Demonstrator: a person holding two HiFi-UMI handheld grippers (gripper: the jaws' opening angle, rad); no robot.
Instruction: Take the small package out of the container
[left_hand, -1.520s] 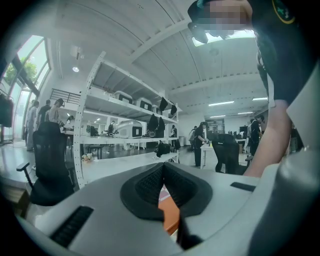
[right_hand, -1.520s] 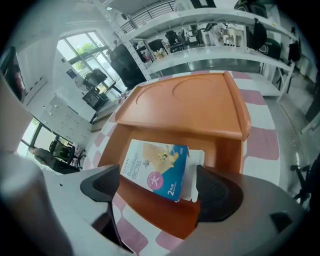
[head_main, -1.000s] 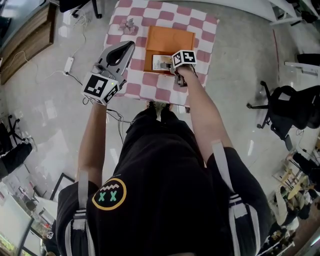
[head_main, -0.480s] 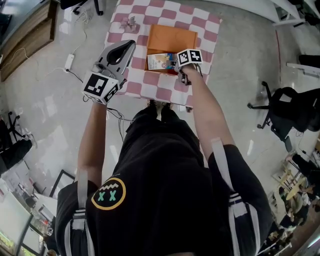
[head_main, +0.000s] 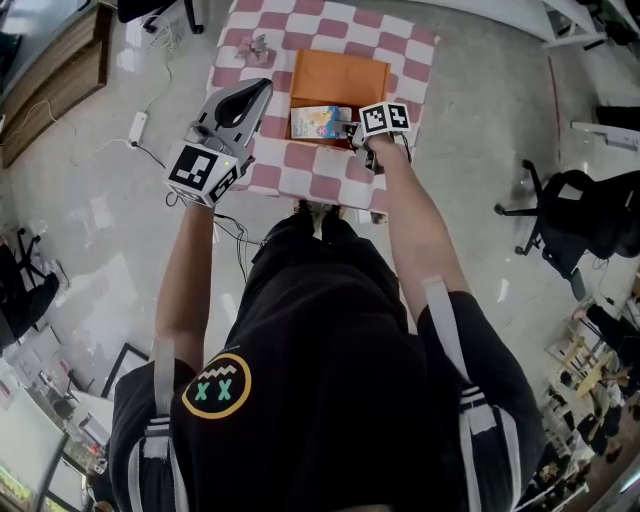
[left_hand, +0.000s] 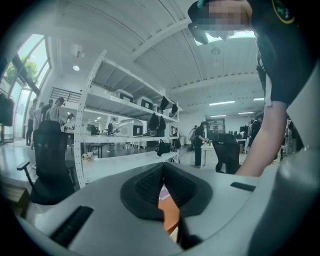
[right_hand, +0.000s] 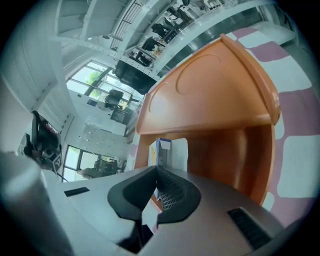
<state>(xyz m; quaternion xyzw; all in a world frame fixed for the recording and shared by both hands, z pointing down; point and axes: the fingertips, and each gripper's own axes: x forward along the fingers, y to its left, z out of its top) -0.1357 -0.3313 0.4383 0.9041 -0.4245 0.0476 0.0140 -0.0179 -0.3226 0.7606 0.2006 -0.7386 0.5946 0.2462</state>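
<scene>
Where right tool (head_main: 352, 129) grips, thin colourful package (head_main: 318, 121)

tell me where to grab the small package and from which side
Grip the thin end edge of the small package, coming from its right end. It stands on edge along the near wall of the container, flat faces upright, so a narrow end fits the jaws; the right gripper is shut there.
</scene>
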